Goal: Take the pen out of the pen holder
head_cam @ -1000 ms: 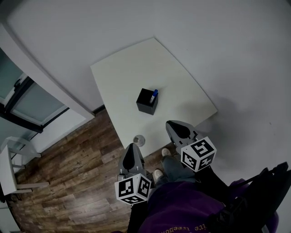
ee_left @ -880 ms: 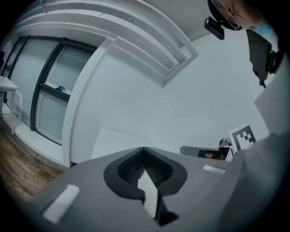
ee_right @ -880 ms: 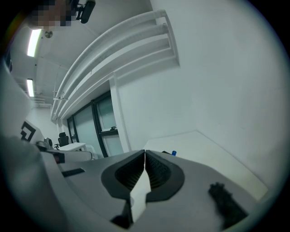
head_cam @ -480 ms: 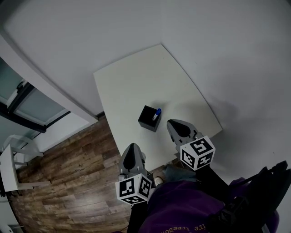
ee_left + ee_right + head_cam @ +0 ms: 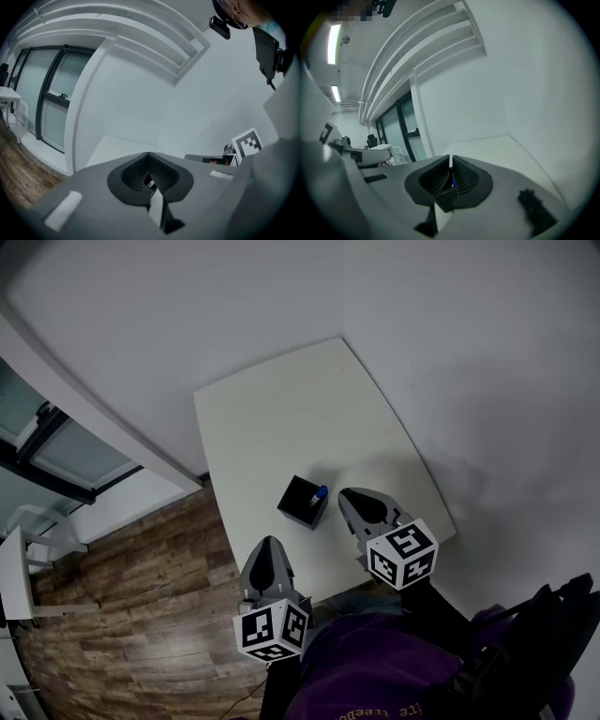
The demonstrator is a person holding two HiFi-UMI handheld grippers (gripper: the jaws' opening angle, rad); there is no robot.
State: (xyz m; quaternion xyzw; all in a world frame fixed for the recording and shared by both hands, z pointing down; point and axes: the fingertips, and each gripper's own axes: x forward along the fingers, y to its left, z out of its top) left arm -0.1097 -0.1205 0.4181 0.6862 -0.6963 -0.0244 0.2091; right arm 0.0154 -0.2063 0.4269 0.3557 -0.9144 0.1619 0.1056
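Note:
A black square pen holder (image 5: pixel 300 502) stands on the white table (image 5: pixel 281 418), near its front edge. A blue-capped pen (image 5: pixel 320 493) sticks up from the holder's right corner. My right gripper (image 5: pixel 344 493) is shut and empty, its tip just right of the pen and apart from it. In the right gripper view the jaws (image 5: pixel 451 158) meet, and the holder (image 5: pixel 446 200) and the blue pen (image 5: pixel 453 183) show low in the hollow behind the tips. My left gripper (image 5: pixel 269 542) is shut and empty, lower left of the holder at the table's front edge. Its jaws (image 5: pixel 148 154) are pressed together.
Wooden floor (image 5: pixel 141 606) lies left of the table. A dark-framed glass wall (image 5: pixel 47 442) and a white desk (image 5: pixel 11 577) are at the far left. Grey walls close in behind and to the right of the table. The person's purple garment (image 5: pixel 375 671) fills the bottom.
The holder now appears lower in the head view and closer to both grippers. The right gripper's tip has come up beside the pen. Both grippers stay shut.

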